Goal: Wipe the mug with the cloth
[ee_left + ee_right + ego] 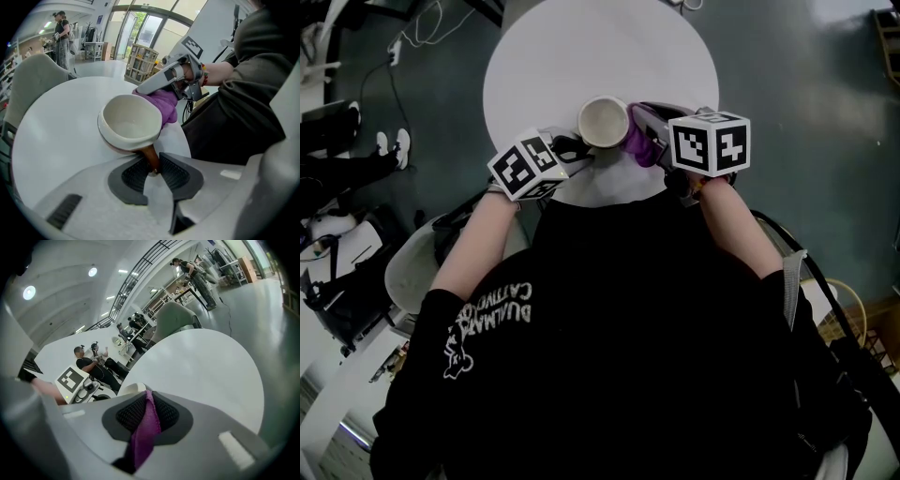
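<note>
Round white desk (581,56); all the action is at its near edge. Person (628,309) in a black top is over it, one claw per hand, marker cubes facing up.

Left claw (153,169): pressed in on the mug's brown handle (151,158), one ribbed pad on each side, nothing else between them.

Right claw (146,404): pinching the purple cloth (143,432). The fabric runs up between the pads and trails out behind them.

Mug (129,123): white inside, mouth open toward the head view, sitting between the two claws at the desk's near edge. Handle points back at the left claw. Can't tell whether the base touches the desk.

Cloth is bunched against the mug's outer wall on the right claw's side, touching it just below the rim. The right claw's tips are just beside that wall.
</note>
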`<state>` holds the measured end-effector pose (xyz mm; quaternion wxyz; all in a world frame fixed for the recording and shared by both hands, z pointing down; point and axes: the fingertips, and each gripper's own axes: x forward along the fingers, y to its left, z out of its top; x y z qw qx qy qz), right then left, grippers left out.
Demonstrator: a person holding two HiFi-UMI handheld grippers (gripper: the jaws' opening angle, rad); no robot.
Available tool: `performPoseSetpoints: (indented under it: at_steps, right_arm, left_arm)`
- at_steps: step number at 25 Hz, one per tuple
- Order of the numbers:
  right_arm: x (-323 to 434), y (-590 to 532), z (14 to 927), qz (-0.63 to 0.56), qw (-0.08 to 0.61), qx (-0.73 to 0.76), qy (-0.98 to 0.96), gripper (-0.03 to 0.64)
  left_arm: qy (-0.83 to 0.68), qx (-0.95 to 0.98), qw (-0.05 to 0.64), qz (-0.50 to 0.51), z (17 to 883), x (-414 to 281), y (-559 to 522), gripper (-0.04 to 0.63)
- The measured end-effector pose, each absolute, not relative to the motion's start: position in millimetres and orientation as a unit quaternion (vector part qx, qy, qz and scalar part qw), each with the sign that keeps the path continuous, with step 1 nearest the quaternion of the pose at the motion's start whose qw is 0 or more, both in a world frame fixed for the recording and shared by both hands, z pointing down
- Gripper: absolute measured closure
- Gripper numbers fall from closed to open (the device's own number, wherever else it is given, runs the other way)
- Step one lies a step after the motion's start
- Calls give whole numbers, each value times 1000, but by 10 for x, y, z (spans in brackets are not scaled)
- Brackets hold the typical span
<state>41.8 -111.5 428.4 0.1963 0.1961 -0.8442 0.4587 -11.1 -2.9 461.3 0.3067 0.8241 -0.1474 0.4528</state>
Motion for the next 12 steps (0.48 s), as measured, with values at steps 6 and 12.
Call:
performPoseSetpoints:
  at_steps: [6, 12]
  right_arm:
    - [369, -1195, 4214, 448, 204, 192, -849, 574]
    - [303, -1296, 4202, 430, 233, 159, -857, 574]
  left_arm:
    - [-149, 823, 308, 454, 4562, -87, -23, 525]
    - [-148, 821, 314, 454, 4548, -71, -58, 524]
